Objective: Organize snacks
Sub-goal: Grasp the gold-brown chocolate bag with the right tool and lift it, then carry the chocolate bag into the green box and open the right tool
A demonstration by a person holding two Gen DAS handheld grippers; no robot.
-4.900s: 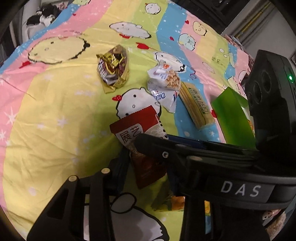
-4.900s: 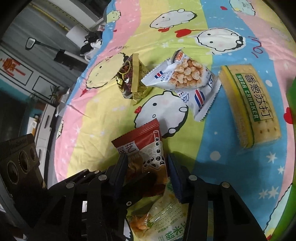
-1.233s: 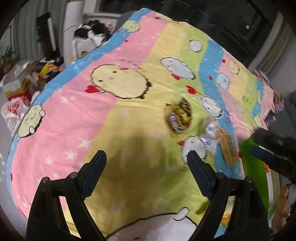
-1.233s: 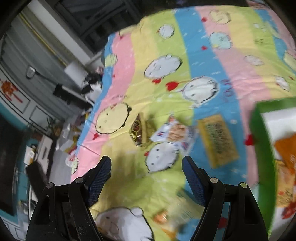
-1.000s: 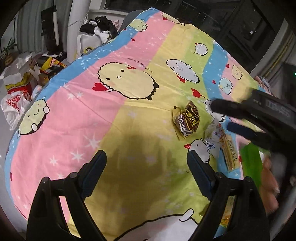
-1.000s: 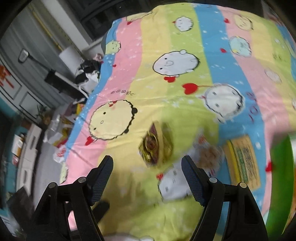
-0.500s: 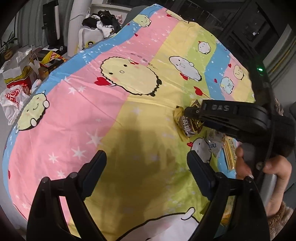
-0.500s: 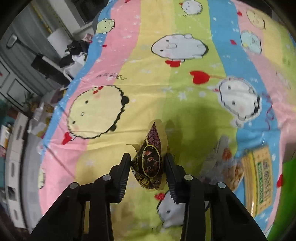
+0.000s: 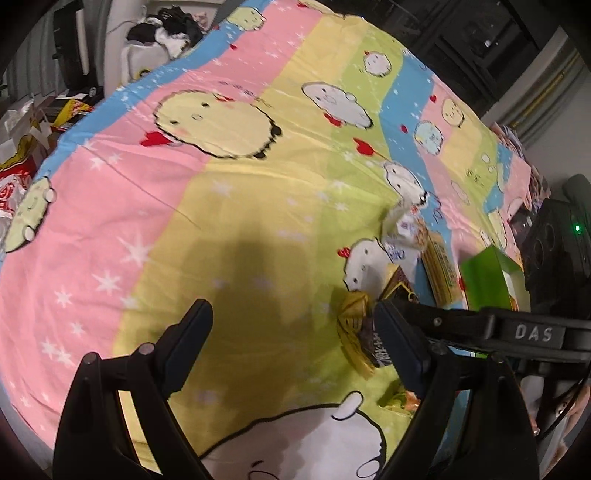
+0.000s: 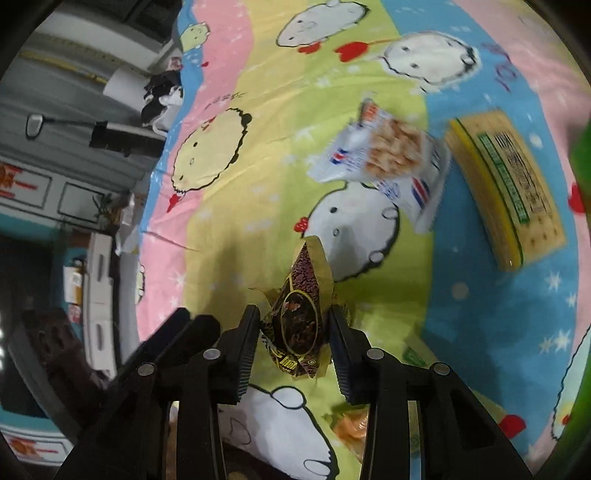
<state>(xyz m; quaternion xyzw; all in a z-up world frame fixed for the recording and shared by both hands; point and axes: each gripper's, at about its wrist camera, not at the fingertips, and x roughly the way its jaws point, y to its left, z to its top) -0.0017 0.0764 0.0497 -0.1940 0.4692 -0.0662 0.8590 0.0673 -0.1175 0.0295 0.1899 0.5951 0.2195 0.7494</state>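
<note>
Bedsheet point(image 9: 229, 236) covers the whole work surface: pink, yellow, green and blue stripes, white stars, red hearts, cartoon blob characters. A few shallow creases run across the pink and yellow part.

Off the far left edge in the left wrist view: pile of black and white clothes point(image 9: 166, 31) on something pale. Further left, cardboard boxes and red-and-white plastic bags point(image 9: 14, 173) on the floor.

Right wrist view, upper left: white roll point(image 10: 123, 86) by the same clothes, black stand with a small mirror-like head point(image 10: 35, 125), grey wall with framed panels point(image 10: 77, 201), white cabinet point(image 10: 98, 291) below.
</note>
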